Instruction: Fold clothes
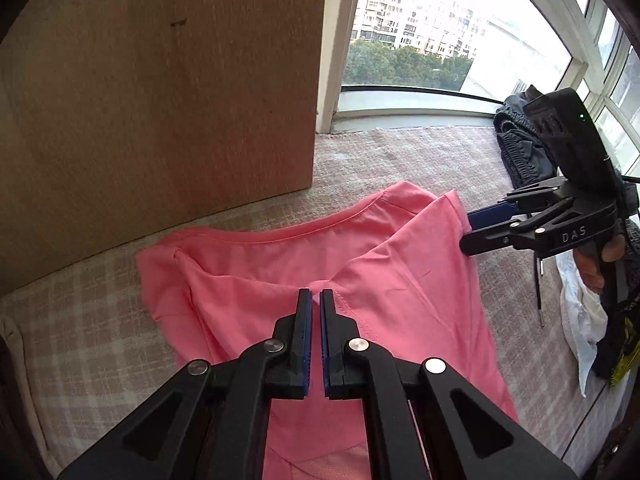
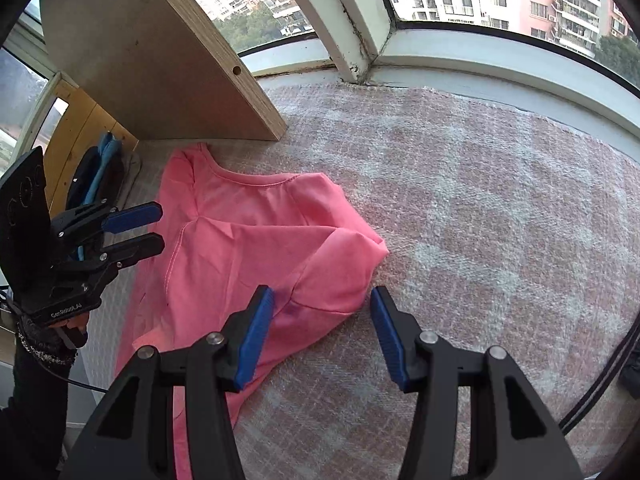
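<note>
Right gripper (image 2: 322, 300): jaws spread wide, straddling the near folded corner of the pink shirt (image 2: 256, 240), nothing pinched. In the left wrist view the same gripper (image 1: 466, 236) sits at the shirt's 3 o'clock edge, tips at the cloth.

Left gripper (image 1: 316, 300): jaws nearly pressed together, a narrow gap between the pads over pink cloth; cannot tell whether any fabric is caught. The right wrist view shows it (image 2: 160, 228) at 9 o'clock, just off the shirt's edge, with a small gap.

Shirt lies on the checked mat (image 2: 480, 200), partly doubled over, neckline toward 12 o'clock, sleeve flap creased across the body.

Judgement: a fold is under way. To do it well, take only the top layer at the corner, close fully before lifting, move both grippers level, and lay the edge parallel to the seam.

Beyond, at 11 o'clock: wooden panel (image 2: 152, 60); then the window (image 2: 480, 0).
</note>
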The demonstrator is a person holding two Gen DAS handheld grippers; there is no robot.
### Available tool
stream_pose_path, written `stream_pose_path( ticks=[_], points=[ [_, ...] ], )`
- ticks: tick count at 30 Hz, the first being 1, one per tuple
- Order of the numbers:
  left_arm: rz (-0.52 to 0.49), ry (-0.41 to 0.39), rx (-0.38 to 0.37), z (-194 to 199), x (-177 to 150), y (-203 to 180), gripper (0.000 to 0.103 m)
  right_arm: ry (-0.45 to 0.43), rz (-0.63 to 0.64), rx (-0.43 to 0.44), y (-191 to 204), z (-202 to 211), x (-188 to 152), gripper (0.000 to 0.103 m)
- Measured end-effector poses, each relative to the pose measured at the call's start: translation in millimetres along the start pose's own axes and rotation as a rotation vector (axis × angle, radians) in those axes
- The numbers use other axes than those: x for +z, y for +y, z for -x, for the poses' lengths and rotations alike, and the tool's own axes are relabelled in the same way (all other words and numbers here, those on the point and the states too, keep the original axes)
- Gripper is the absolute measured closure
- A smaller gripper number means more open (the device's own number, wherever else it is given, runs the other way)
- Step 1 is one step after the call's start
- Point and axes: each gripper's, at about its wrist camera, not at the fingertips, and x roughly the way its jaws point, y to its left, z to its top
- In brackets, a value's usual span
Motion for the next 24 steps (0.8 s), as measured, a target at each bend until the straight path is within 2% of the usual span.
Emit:
stream_pose_path(
  ticks=[1, 2, 5, 7, 9, 11, 13, 15, 20, 23, 24],
  points=[
    [-0.015, -0.004, -0.010, 0.8, 2.0, -4.7, 0.067, 0.002, -0.006, 0.003, -0.1, -0.2, 0.6, 0.053],
    [-0.048, -0.002, 0.007, -2.9, 4.9, -11.4, 0.048, 0.004, -0.011, 0.004, -0.2, -0.3, 0.8, 0.053],
    [-0.100, 0.051, 0.040, -22.5, 12.9, -22.7, 0.047, 0.011, -0.016, 0.004, 0.0, -0.4, 0.2, 0.053],
    [-0.122, 0.076, 0.033, -33.2, 15.5, -27.5, 0.051, 0.012, -0.020, 0.005, -0.5, 0.8, -0.1, 0.053],
    [-0.141, 0.094, 0.017, -40.2, 17.2, -31.9, 0.085, 0.007, -0.027, 0.008, -2.7, 2.5, -0.8, 0.053],
    [-0.164, 0.096, 0.003, -41.7, 17.0, -37.1, 0.101, 0.002, -0.038, 0.017, -5.4, 4.3, -1.6, 0.053],
    [-0.192, 0.075, 0.015, -37.7, 15.8, -42.5, 0.101, -0.004, -0.051, 0.030, -8.5, 6.0, -2.4, 0.053],
    [-0.179, 0.040, 0.007, -25.2, 14.4, -42.1, 0.101, -0.009, -0.064, 0.042, -11.5, 7.8, -3.2, 0.053],
    [-0.090, -0.011, 0.036, -0.9, 7.1, -24.2, 0.101, -0.012, -0.057, 0.057, -9.1, 3.8, -1.9, 0.053],
    [-0.050, 0.003, 0.071, -3.1, 4.4, -15.2, 0.101, -0.018, -0.029, 0.085, 1.6, -4.5, 3.0, 0.053],
    [-0.038, 0.013, 0.085, -6.2, 3.7, -12.7, 0.098, -0.021, -0.020, 0.093, 5.1, -7.4, 4.6, 0.053]
  ],
)
